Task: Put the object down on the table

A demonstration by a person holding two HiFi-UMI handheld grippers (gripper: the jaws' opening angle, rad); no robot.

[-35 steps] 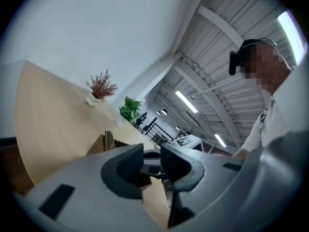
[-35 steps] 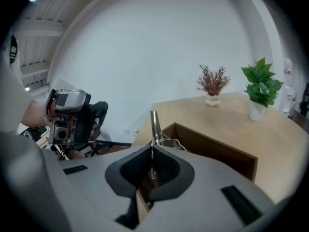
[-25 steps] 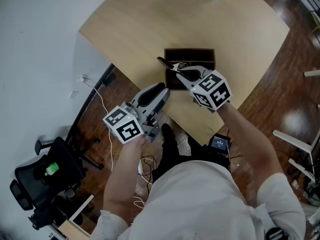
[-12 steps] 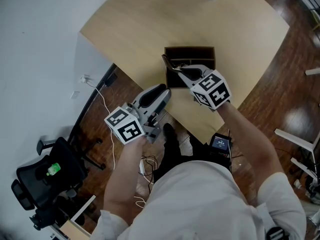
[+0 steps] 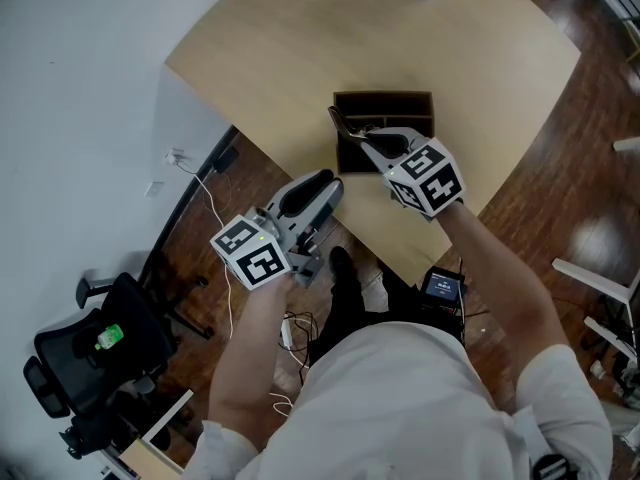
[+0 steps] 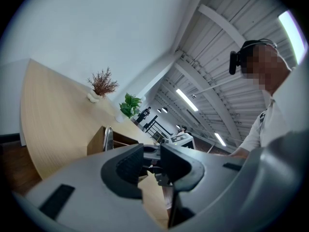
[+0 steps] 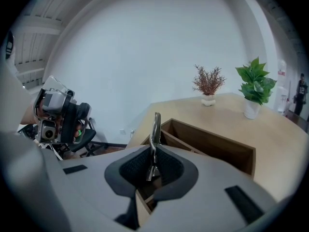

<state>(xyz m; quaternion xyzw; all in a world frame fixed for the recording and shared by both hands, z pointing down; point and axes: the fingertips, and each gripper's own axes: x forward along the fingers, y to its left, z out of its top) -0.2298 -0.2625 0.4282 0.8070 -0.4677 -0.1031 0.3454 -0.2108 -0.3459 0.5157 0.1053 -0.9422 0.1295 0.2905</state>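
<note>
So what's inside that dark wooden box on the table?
Thin wooden dividers split the dark wooden box into compartments; the far one looks empty. The right tool, shut on a slim metal utensil, covers the near compartments, so their contents can't be seen.

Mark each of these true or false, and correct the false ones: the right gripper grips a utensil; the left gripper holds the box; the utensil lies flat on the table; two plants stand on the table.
1. The right gripper is shut on a slim metal utensil. True.
2. The left gripper holds the dark brown wooden box. False: its jaws are apart and hold nothing.
3. The utensil lies flat on the light wooden table. False: it is clamped in the right gripper, by the box.
4. A green leafy plant and a reddish dried plant stand on the table. True.
</note>
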